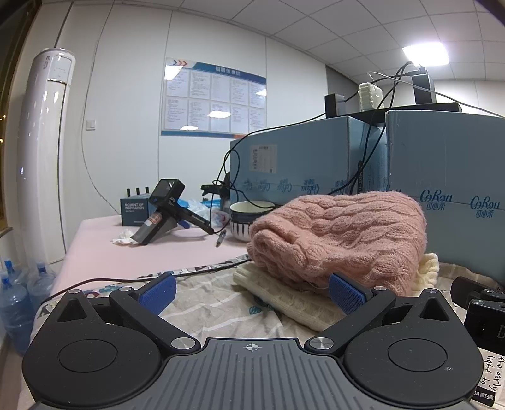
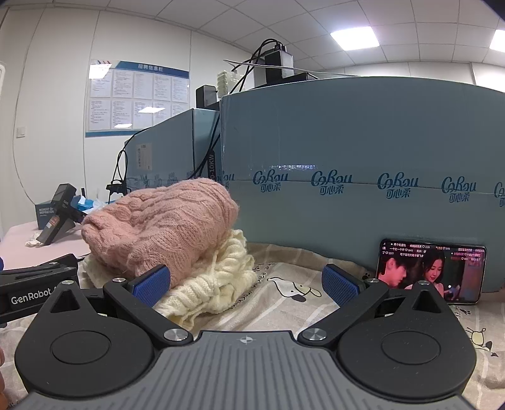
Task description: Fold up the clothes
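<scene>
Both grippers point nearly level, tipped slightly down over the printed sheet, the left gripper and right gripper each with fingers spread wide and nothing between them. Just beyond lies a pink sweater on a cream sweater; the left gripper's right fingertip possibly brushes it. Blue boxes stand behind.

Office: grid ceiling panels, wall notice board, standing air conditioner, stacked cartons.
</scene>
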